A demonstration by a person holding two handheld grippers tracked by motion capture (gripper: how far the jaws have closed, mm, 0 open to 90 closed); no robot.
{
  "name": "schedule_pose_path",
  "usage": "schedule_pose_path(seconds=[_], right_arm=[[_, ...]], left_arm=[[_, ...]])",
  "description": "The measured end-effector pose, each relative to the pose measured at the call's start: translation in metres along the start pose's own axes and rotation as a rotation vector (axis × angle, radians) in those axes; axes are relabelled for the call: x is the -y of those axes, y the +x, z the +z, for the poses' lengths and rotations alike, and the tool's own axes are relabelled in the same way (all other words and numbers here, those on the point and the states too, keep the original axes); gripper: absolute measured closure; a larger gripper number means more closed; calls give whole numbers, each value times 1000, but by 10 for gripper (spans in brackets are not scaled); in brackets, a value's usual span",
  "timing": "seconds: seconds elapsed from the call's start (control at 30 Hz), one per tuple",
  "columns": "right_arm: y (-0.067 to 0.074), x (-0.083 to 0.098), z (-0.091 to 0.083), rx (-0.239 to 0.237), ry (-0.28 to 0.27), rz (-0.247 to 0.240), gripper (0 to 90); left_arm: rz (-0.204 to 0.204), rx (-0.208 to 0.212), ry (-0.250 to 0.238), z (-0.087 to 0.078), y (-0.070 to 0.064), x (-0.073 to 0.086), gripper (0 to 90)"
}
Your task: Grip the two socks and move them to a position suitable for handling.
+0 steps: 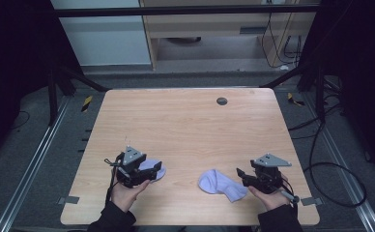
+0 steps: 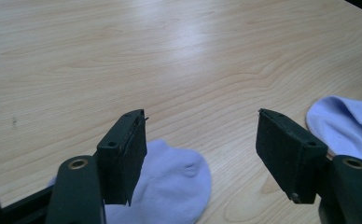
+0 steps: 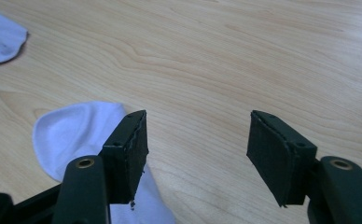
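Both forearms enter from the near edge of the wooden table (image 1: 185,125), hands low, each gripper pointing inward; the left gripper (image 1: 152,174) hangs over the left sock (image 2: 170,186), jaws spread wide with nothing clamped; the right gripper (image 1: 242,176) sits just beside the right sock (image 1: 220,184), jaws wide apart and gripping nothing; the 2 pale socks lie apart on the near half.

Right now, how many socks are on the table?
2. One pale lilac fabric sock lies by the left gripper; the other pale lilac sock lies by the right gripper. None looks hidden.
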State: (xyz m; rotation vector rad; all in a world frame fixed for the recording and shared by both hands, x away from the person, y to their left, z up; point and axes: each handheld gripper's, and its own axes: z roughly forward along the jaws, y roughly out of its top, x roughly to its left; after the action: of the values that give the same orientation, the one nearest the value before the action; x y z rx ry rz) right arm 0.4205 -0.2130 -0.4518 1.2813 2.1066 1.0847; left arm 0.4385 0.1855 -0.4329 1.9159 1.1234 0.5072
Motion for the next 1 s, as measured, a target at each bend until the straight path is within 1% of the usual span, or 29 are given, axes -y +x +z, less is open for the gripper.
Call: schedule_pose_path(seconds=[0.07, 0.2, 0.23, 0.37, 0.4, 0.43, 0.47, 0.5, 0.6, 0.67, 0.7, 0.73, 0.77, 0.8, 0.9, 1.0], right_arm=[[2, -1, -1, -6, 1, -16, 382], [5, 1, -3, -20, 6, -25, 386], [5, 2, -4, -23, 7, -31, 388], [6, 5, -8, -30, 12, -39, 403], [6, 6, -8, -31, 15, -40, 415], [6, 8, -9, -38, 17, -39, 427], [6, 8, -9, -38, 17, -39, 427], [7, 10, -11, -45, 26, -43, 452], [10, 13, -11, -58, 43, -53, 482], [13, 15, -11, -72, 51, -60, 498], [13, 15, -11, -72, 51, -60, 498], [16, 16, -9, -85, 63, -70, 515], [18, 16, -9, -91, 72, -69, 524], [19, 17, -8, -98, 78, -70, 533], [21, 18, -7, -108, 83, -76, 551], [26, 20, -6, -125, 99, -93, 577]], left_arm=[[10, 10, 4, 4, -6, -1, 323], [30, 31, 11, 12, -20, -3, 326], [32, 33, 10, 13, -22, -3, 330], [59, 52, 28, 21, -36, -5, 349], [67, 56, 36, 24, -41, -5, 353], [79, 61, 43, 28, -48, -5, 359], [79, 61, 43, 28, -48, -5, 368], [92, 63, 52, 30, -51, -4, 368], [108, 69, 63, 35, -59, -3, 373], [113, 74, 71, 39, -64, -3, 378], [113, 74, 71, 39, -64, -3, 379], [119, 77, 80, 43, -68, -2, 382], [119, 77, 80, 43, -68, -2, 385], [121, 80, 86, 45, -70, -2, 387], [123, 84, 90, 47, -74, -1, 398], [136, 93, 108, 53, -81, 0, 412]])
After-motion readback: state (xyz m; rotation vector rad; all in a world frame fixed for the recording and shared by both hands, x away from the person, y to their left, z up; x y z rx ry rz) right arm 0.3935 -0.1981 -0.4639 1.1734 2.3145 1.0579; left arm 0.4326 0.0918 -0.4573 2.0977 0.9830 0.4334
